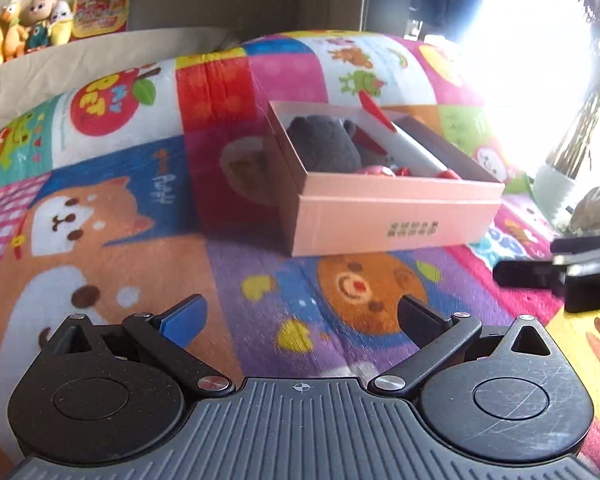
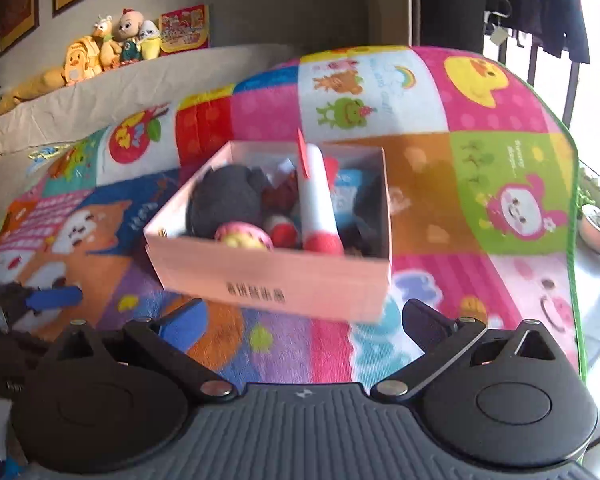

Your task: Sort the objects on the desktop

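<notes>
We see both tongs, left (image 1: 300,320) and right (image 2: 300,320), released and empty; the box (image 2: 276,280) already gathers the toys (image 2: 224,200). We judge sorting nearly finished.

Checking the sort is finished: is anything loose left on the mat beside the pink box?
No, the mat around the pink box shows only its printed pictures.

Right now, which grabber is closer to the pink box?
Probably the right gripper, open just before the pink box. The left gripper, also open, sits farther back, toward its left corner.
</notes>
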Action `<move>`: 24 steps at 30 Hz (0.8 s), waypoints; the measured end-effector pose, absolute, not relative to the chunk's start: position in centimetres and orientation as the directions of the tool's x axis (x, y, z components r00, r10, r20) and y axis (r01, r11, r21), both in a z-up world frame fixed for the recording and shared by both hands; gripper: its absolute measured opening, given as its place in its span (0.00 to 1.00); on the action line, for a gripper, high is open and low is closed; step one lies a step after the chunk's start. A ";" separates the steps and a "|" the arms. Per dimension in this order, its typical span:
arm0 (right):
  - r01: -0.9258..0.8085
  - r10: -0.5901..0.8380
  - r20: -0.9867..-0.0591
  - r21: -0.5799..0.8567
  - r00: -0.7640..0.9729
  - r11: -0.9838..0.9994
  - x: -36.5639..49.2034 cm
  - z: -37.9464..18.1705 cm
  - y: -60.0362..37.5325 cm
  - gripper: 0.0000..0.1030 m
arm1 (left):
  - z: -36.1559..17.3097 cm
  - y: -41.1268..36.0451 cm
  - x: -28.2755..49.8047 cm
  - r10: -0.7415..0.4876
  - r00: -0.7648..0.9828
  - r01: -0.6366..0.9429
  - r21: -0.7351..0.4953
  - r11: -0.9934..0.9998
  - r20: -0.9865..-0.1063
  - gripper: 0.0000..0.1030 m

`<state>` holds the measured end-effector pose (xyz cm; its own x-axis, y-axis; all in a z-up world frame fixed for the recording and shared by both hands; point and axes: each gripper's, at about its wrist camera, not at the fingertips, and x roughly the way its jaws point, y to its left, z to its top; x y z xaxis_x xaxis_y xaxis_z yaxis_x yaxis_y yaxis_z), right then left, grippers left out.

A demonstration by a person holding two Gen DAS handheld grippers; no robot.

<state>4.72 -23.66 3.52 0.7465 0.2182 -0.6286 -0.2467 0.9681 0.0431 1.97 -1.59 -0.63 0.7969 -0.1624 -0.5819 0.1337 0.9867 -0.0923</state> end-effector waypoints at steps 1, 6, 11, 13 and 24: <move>-0.230 0.212 -0.640 0.057 0.738 0.971 4.4 2.6 -24.1 1.00 | -0.7 -2.2 1.8 -0.140 0.798 0.121 -0.072 0.990 -0.586 1.00; -0.190 0.128 -0.656 -0.023 0.744 0.982 4.7 -0.1 -24.5 1.00 | -1.3 -4.3 2.4 -0.035 0.789 0.057 0.015 0.998 -0.613 1.00; -0.212 0.150 -0.664 -0.013 0.733 0.977 6.5 -0.9 -24.6 1.00 | -1.9 -4.4 3.8 -0.008 0.768 0.020 0.011 1.000 -0.640 1.00; -0.195 0.169 -0.642 0.030 0.748 0.980 6.5 -1.3 -25.2 1.00 | -1.9 -4.5 3.8 -0.003 0.769 0.018 0.017 1.000 -0.639 1.00; -0.193 0.155 -0.635 0.010 0.756 0.981 6.4 -1.4 -24.9 1.00 | -2.0 -4.7 3.7 0.001 0.769 0.018 0.023 1.000 -0.640 1.00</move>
